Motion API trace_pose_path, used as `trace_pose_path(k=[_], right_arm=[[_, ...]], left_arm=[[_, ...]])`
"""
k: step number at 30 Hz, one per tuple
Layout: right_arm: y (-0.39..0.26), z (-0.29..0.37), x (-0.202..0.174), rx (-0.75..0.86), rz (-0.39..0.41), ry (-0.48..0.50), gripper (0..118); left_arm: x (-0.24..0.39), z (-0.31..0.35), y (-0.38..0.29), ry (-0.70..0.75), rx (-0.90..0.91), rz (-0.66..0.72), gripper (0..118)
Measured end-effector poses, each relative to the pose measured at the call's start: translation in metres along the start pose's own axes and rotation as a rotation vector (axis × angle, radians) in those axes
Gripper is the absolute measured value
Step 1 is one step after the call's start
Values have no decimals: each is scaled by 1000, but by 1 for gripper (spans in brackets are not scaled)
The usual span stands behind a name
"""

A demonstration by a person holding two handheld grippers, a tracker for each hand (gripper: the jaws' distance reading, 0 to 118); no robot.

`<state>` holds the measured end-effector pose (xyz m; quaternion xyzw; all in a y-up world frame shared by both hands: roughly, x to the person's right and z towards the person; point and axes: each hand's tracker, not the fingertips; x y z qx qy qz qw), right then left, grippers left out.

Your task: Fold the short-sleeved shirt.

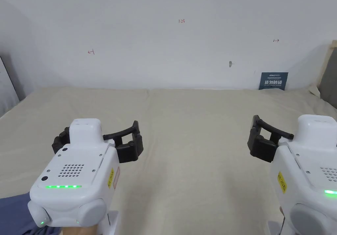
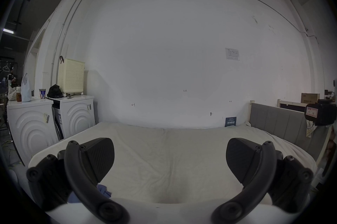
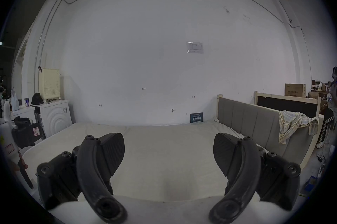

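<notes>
A beige-sheeted bed [image 1: 184, 140] stretches ahead of me to the white wall. My left gripper [image 1: 98, 130] hovers over its near left part, jaws wide apart with nothing between them [image 2: 169, 147]. My right gripper [image 1: 298, 133] hovers over the near right part, also open and empty [image 3: 169, 140]. A crumpled blue cloth [image 2: 104, 189], possibly the shirt, lies at the bed's near edge just under the left gripper; blue fabric [image 1: 13, 212] also shows at the bottom left of the head view. Neither gripper touches it.
A grey padded headboard [image 3: 255, 122] runs along the bed's right side with a plaid cloth [image 3: 291, 124] draped over it. A dark blue sign [image 1: 273, 81] leans on the wall. Two white washing machines [image 2: 36, 129] and a cream basket [image 2: 71, 75] stand left of the bed. A person [image 3: 328, 118] stands far right.
</notes>
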<state>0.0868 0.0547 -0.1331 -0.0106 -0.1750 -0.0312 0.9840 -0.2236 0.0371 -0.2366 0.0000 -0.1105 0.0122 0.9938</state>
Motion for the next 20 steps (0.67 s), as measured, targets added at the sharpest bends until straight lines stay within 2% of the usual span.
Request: trace_pose_path(k=[20], right_arm=[[0,1,-2,13,24,21,101]], left_arm=[[-2,-1,-2,3,-6,2,118]])
